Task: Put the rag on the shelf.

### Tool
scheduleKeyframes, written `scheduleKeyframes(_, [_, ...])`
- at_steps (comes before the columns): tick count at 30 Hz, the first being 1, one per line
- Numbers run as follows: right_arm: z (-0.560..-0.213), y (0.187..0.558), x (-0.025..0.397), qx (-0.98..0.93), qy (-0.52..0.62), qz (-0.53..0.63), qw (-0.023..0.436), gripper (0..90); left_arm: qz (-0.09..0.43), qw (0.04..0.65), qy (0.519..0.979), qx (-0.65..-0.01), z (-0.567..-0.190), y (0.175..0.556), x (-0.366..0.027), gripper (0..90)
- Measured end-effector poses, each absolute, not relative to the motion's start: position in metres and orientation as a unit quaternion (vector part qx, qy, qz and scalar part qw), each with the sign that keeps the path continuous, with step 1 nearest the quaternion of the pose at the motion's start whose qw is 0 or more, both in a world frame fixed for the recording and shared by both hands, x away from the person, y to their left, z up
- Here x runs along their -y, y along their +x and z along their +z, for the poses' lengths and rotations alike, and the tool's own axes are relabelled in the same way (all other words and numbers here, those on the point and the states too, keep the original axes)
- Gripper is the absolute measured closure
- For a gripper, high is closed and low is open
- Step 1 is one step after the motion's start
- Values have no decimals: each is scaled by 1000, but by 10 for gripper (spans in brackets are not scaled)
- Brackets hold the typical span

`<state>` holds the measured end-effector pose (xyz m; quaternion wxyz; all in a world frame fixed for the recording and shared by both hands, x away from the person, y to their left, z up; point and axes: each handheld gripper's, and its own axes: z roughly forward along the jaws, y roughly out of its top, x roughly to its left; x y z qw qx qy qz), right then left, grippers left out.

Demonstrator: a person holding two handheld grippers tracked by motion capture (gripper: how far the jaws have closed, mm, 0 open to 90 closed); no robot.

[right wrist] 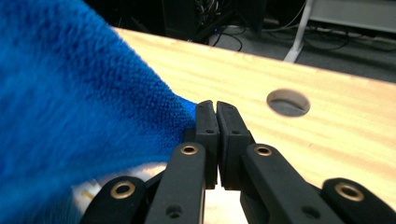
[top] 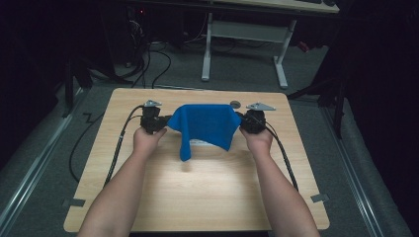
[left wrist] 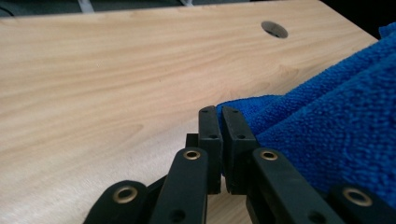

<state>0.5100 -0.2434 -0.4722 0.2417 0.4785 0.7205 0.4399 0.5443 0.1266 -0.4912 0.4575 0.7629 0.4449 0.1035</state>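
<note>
Overhead, we held the blue cloth (top: 205, 124) stretched above the far half of the table (top: 197, 197) between the left gripper (top: 157, 121) and right gripper (top: 251, 122), one corner drooping at front left. Along the left gripper (left wrist: 219, 112), its jaws were pressed together on a cloth (left wrist: 327, 126) edge; the right gripper (right wrist: 215, 106) likewise pinched its corner of cloth (right wrist: 70, 93). We judged even tension and level hands best for lowering it flat.
</note>
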Motion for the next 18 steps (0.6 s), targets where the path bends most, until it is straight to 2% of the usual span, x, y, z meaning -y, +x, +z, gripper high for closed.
scheduleKeyframes(9, [-488, 504, 244, -723, 484, 435, 230, 889, 91, 450, 775, -435, -498, 540, -118, 872])
scheduleKeyframes(18, [-499, 504, 243, -730, 490, 423, 220, 888, 86, 462, 763, -444, -505, 532, -125, 867])
